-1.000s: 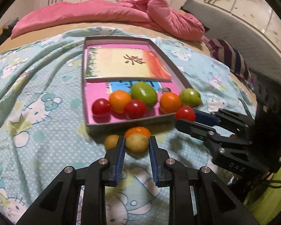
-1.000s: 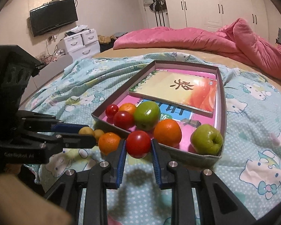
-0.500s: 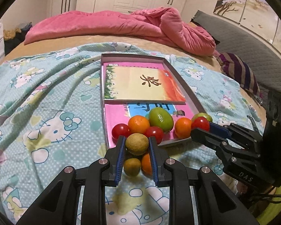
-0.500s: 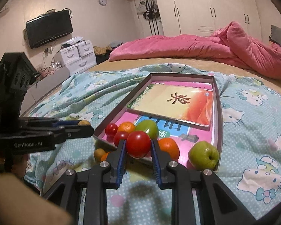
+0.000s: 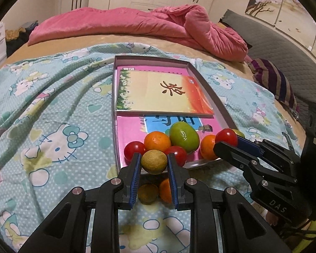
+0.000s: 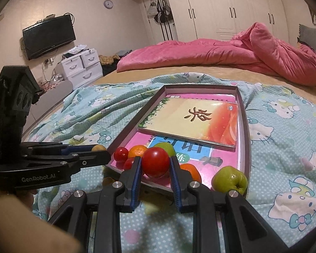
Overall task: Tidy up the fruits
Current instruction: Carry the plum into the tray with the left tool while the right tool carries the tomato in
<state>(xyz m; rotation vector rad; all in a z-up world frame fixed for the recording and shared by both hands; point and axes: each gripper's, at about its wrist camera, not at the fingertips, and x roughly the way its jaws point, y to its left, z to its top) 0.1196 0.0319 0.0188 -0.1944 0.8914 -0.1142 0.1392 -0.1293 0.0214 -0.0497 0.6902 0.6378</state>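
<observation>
Both tongs clamp round fruit, left tongs (image 5: 154, 162) a kiwi (image 5: 154, 161), right tongs (image 6: 155, 164) a tomato (image 6: 155, 162); release over the tray (image 5: 115, 105)'s crowded 6 o'clock end and your fruit may roll off onto the bed.

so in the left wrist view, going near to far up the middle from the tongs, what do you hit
left tongs shut on a brownish-green fruit → orange in the box → yellow-orange book → far wall of the box → pink quilt
</observation>
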